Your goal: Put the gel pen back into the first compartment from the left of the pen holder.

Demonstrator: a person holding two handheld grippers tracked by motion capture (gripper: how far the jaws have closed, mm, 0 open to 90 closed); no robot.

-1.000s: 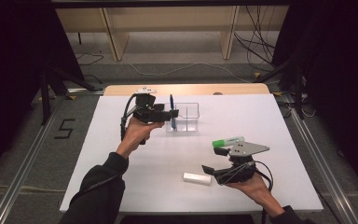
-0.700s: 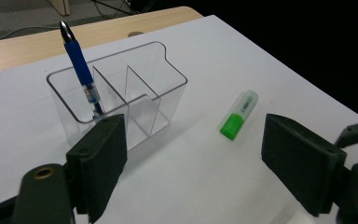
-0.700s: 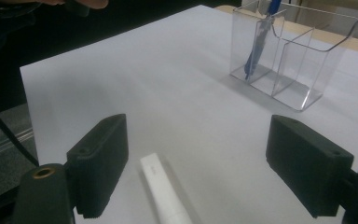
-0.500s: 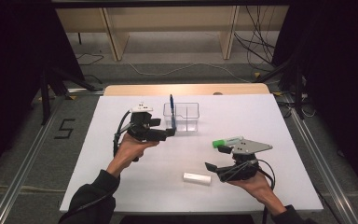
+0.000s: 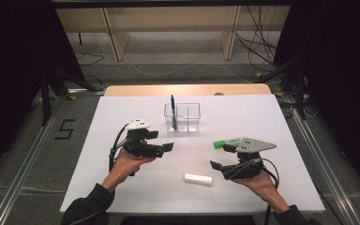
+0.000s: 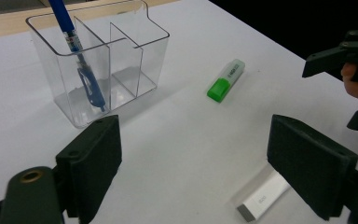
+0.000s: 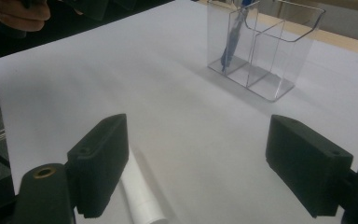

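Work in hand: desk items are being sorted into a clear holder (image 5: 183,117); a blue pen (image 5: 173,112) is already standing in its left compartment.
Left gripper (image 5: 168,147): being held above the table, between holder and eraser; the jaws have just been opening and are standing wide apart, with nothing between them.
Right gripper (image 5: 216,165): being held low over the table near the front edge, jaws apart and empty, pointing at the eraser.
Eraser (image 5: 198,178): a white bar lying flat near the front edge, just beside the right gripper's tips; judged the next item to be picked.
Eraser, handling: judged light, stiff and slightly grippy, not fragile; best taken across its narrow width at the middle of its length.
Highlighter (image 6: 225,80): lying flat, green cap toward the left gripper, near the right gripper and well apart from the holder.
Highlighter, handling: judged light, with smooth hard plastic likely to roll or slip; the barrel is best clamped near the middle.
Holder, free space: middle and right compartments are being left empty.
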